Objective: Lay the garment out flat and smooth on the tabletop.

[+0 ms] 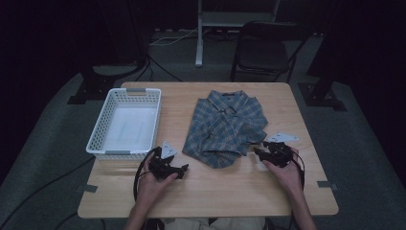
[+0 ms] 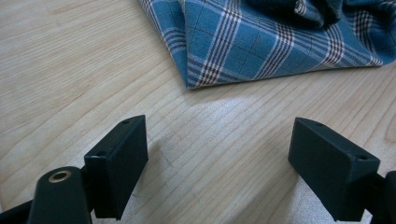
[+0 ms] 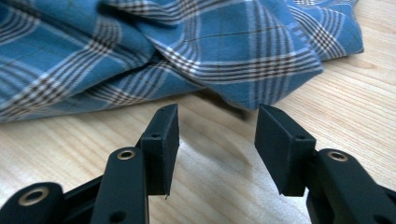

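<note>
So the plaid shirt (image 1: 226, 128) is lying crumpled around the middle of the bench (image 1: 210, 191), a bit toward the far edge; the white basket (image 1: 125, 123) is sitting beside it by the left edge. The left tool (image 1: 184, 168) is hovering low near the shirt's near-left corner, jaws spread wide with only bare wood between them; the right tool (image 1: 255, 152) is sitting just off the shirt's near-right edge, jaws partly apart and gripping nothing, the fabric fold lying right ahead of the tips. Both hands are coming in from the near edge.
</note>
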